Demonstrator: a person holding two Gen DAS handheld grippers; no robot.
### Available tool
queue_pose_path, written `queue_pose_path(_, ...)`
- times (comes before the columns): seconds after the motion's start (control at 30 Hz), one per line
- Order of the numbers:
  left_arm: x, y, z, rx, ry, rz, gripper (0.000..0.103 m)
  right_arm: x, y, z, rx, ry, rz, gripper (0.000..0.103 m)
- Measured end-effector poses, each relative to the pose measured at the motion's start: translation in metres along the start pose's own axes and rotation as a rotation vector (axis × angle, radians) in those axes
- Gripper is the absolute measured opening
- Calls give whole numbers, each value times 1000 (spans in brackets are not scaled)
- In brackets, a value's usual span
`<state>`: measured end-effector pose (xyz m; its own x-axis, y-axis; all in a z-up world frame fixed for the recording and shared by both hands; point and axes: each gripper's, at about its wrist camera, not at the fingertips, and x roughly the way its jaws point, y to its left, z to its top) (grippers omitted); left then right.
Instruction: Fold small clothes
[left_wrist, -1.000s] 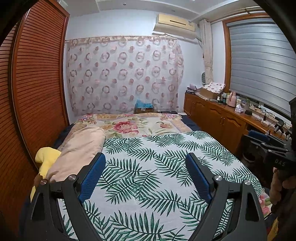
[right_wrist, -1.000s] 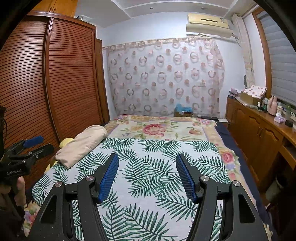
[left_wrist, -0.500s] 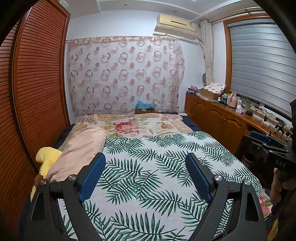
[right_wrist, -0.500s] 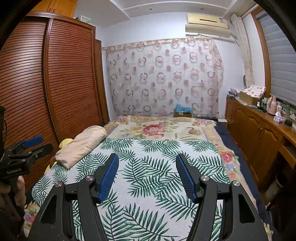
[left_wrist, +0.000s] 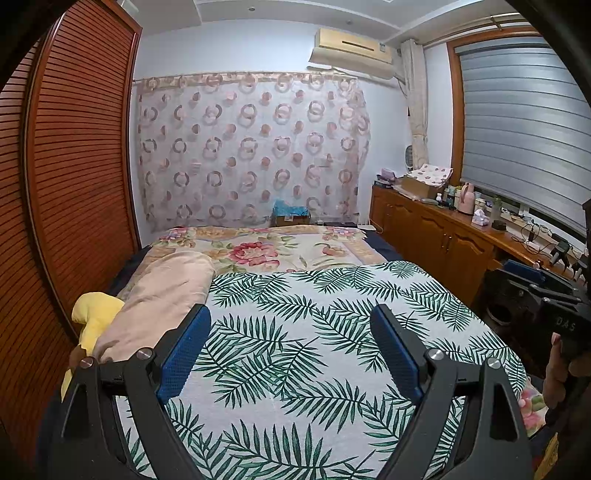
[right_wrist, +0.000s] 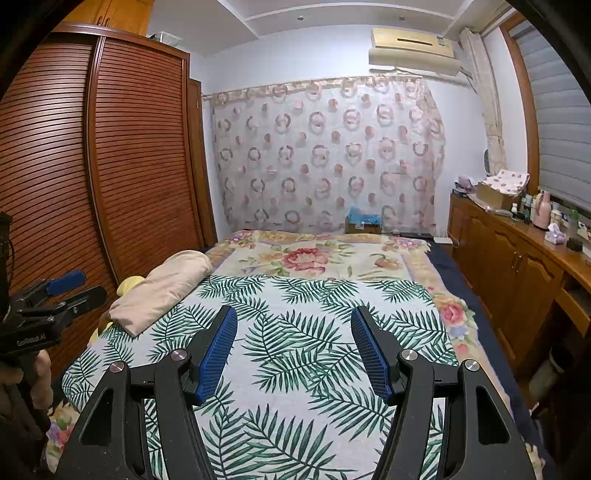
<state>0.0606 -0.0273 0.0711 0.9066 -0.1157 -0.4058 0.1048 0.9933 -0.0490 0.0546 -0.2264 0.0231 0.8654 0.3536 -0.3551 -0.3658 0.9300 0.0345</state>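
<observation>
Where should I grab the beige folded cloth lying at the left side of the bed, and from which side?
Take the beige cloth at its near end, where the folded layers form a thick lip resting on the palm-leaf sheet. Probably come in with the left gripper, already open and nearest, approaching low over the sheet from the foot of the bed. The far end abuts the floral blanket.
</observation>
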Motion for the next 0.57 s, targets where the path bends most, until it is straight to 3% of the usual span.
queue_pose_path(0.57,0,0,-1,0,-1,0,88,-1,5,-2,17,-3,-13,66)
